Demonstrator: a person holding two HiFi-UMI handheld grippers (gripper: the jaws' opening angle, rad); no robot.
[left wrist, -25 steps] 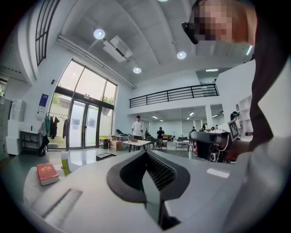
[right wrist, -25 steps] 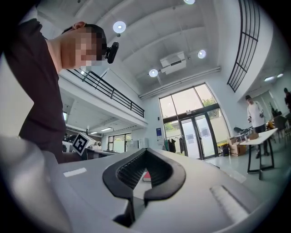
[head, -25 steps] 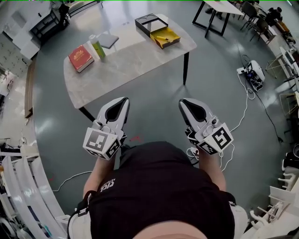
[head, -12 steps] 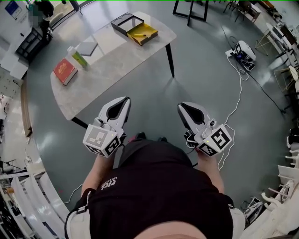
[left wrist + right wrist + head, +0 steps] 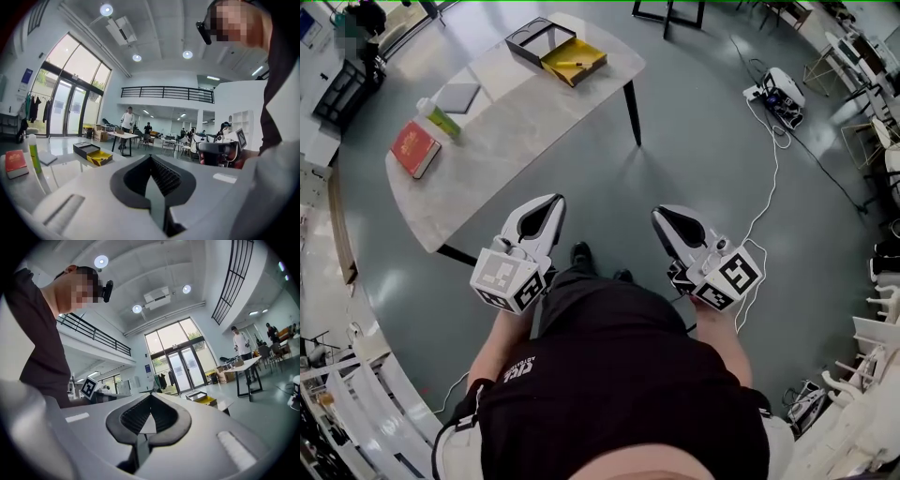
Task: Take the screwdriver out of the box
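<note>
Screwdriver point(image 5: 573, 64): in the yellow box point(image 5: 586, 54) at the far end of the table point(image 5: 516, 141), well apart from both grippers (from here it is only a thin little streak, too small to see well).
Box: open, with its black lid point(image 5: 532, 37) lying just beside it.
Left gripper point(image 5: 551, 200): jaws pressed together, nothing in them, held out in front of the person.
Right gripper point(image 5: 660, 213): jaws pressed together too, nothing in them.
How it will feel: I think light and hard, and it will not bend. The metal part may be smooth and slippery, and the whole thing could roll.
Where to grab: I think the fat handle is best, across its middle. The jaws must open first.
Other things: a red book point(image 5: 416, 148) and a green bottle point(image 5: 441, 120) at the near end of the table, not in the way.
</note>
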